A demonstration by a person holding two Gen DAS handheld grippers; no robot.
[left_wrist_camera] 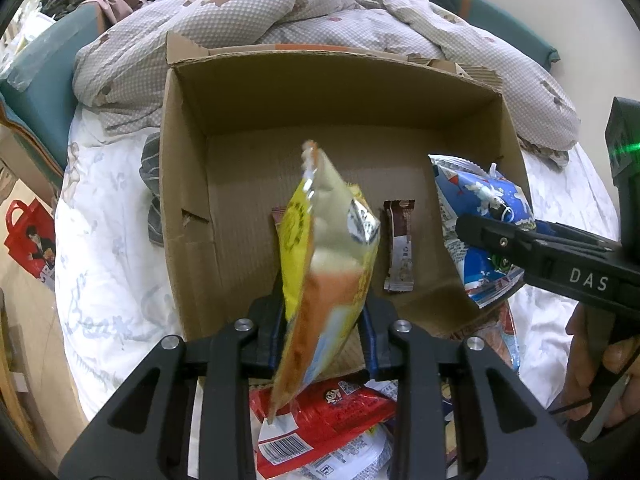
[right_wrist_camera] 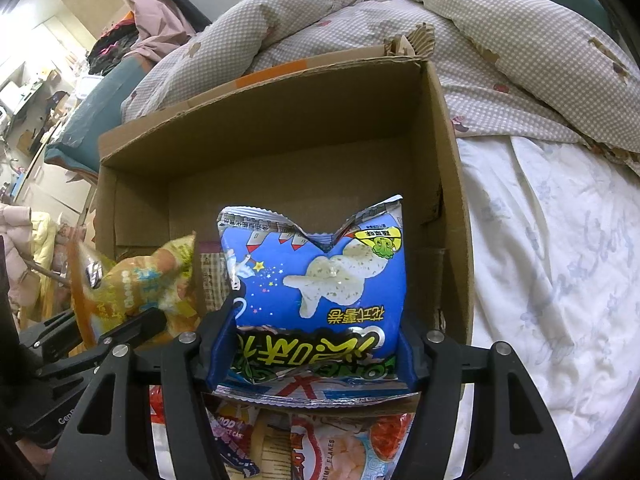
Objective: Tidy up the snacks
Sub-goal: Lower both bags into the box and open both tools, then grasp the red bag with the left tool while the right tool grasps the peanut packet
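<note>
Over the open brown cardboard box [left_wrist_camera: 208, 184] on the bed, the left gripper [left_wrist_camera: 326, 320] pinches a light, crinkly yellow-orange snack bag [left_wrist_camera: 328, 248] by its lower end; the right gripper [right_wrist_camera: 316, 356] clamps a puffy blue chip packet [right_wrist_camera: 320, 280], best held gently at the sealed edge.

Glossy foil snack bags [right_wrist_camera: 320, 292], matt corrugated cardboard box [left_wrist_camera: 192, 216], seemingly cotton quilt [left_wrist_camera: 280, 12]

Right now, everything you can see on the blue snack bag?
The blue snack bag is a puffy glossy foil pack printed with a pale snack shape, stars and yellow-green lettering, with crimped silver seals at both ends. Its far seal is dented into a V. The right hand-held gripper clamps its near end, holding it over the right side of the open cardboard box. Nothing else visibly touches it.
</note>
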